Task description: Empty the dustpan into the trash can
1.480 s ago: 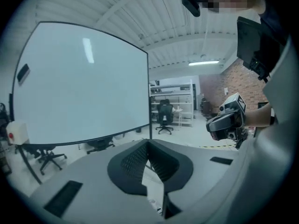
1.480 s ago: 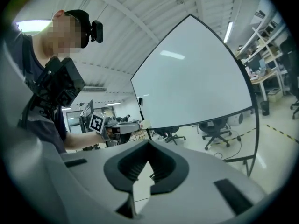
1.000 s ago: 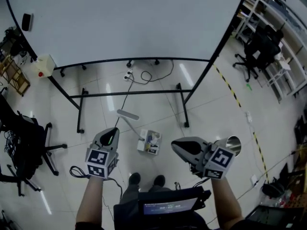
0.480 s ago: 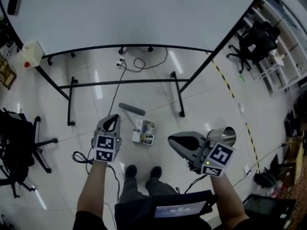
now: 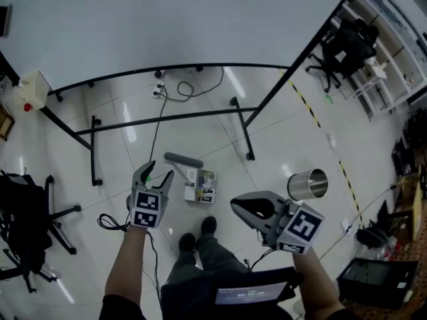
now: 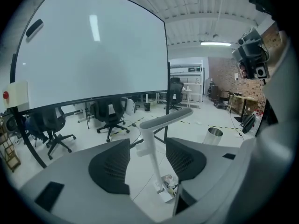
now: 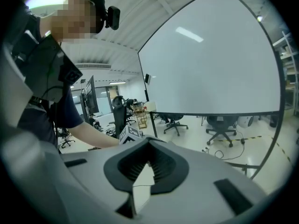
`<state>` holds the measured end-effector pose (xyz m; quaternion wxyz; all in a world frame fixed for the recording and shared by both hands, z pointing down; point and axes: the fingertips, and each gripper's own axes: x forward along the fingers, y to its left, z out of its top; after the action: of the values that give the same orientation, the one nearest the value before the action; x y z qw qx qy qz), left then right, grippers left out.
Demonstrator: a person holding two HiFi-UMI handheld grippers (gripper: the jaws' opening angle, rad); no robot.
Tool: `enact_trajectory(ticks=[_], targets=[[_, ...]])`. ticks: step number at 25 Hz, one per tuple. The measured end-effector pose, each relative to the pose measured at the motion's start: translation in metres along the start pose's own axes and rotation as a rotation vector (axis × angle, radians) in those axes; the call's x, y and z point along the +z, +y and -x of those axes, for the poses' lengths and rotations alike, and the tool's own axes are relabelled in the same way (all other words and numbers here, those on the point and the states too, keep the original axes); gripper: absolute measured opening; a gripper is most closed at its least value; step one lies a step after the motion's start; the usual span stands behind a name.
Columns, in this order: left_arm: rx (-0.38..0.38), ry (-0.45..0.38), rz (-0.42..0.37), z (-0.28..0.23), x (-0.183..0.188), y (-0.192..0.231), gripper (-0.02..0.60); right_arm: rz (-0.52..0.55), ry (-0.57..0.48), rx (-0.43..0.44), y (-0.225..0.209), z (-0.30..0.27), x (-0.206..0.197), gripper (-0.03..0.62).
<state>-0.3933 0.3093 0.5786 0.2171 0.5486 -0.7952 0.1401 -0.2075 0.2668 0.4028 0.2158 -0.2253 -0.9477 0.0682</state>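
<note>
Nearest the camera, two bare forearms are stretched forward, and a grey two-jaw gripper is carried in each hand. The left gripper [image 5: 155, 173] is held with its jaws spread wide. They have just been opening, and nothing is gripped by the black ribbed pads [image 6: 111, 166]. In the left gripper view the white stem of the dustpan's handle is framed in the gap between the jaws. No pad is pressed on it, and whether it lies inside the gap or just past the tips cannot be told. The right gripper [image 5: 236, 205] is held with its jaws closed together and nothing caught between them.

A pair of dark shoes [image 5: 197, 235] is seen on the glossy white tiled floor [image 5: 280, 145]. Just ahead of them the white upright dustpan [image 5: 201, 187] is stood on the floor, with scraps of litter lying in it. Its long handle is topped by a grey grip [image 5: 183, 159], which is seen near the left gripper's tips. The shiny cylindrical metal trash can [image 5: 307, 184] is placed to the right, well apart from the dustpan and just beyond the right gripper.

A black office chair [image 5: 30, 209] is seen at the far left. Farther off, a large whiteboard [image 5: 167, 19] on a black tubular stand [image 5: 167, 117] is set across the floor. A black cable [image 5: 190, 89] is trailed beneath it, and a yellow-and-black tape line [image 5: 319, 121] is run along the tiles at the right.
</note>
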Motion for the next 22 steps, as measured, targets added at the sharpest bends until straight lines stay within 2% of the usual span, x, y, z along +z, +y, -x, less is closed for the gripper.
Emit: enact_trajectory(ticks=[7,13,16,22], targets=[[0.031,0.047,-0.023,-0.02,0.009,0.0,0.256,-0.038,-0.07,0.032,-0.033,0.004,-0.001,0.018],[0.058,0.098,-0.061,-0.052,0.007,-0.008,0.256,-0.042,-0.081,0.113,-0.065,0.006,0.001,0.018],[0.064,0.094,-0.088,-0.061,0.004,-0.008,0.256,-0.027,-0.071,0.143,-0.072,-0.005,0.0,0.018],[0.082,0.056,-0.054,-0.067,0.003,0.002,0.256,-0.039,-0.051,0.15,-0.074,-0.019,-0.006,0.018]])
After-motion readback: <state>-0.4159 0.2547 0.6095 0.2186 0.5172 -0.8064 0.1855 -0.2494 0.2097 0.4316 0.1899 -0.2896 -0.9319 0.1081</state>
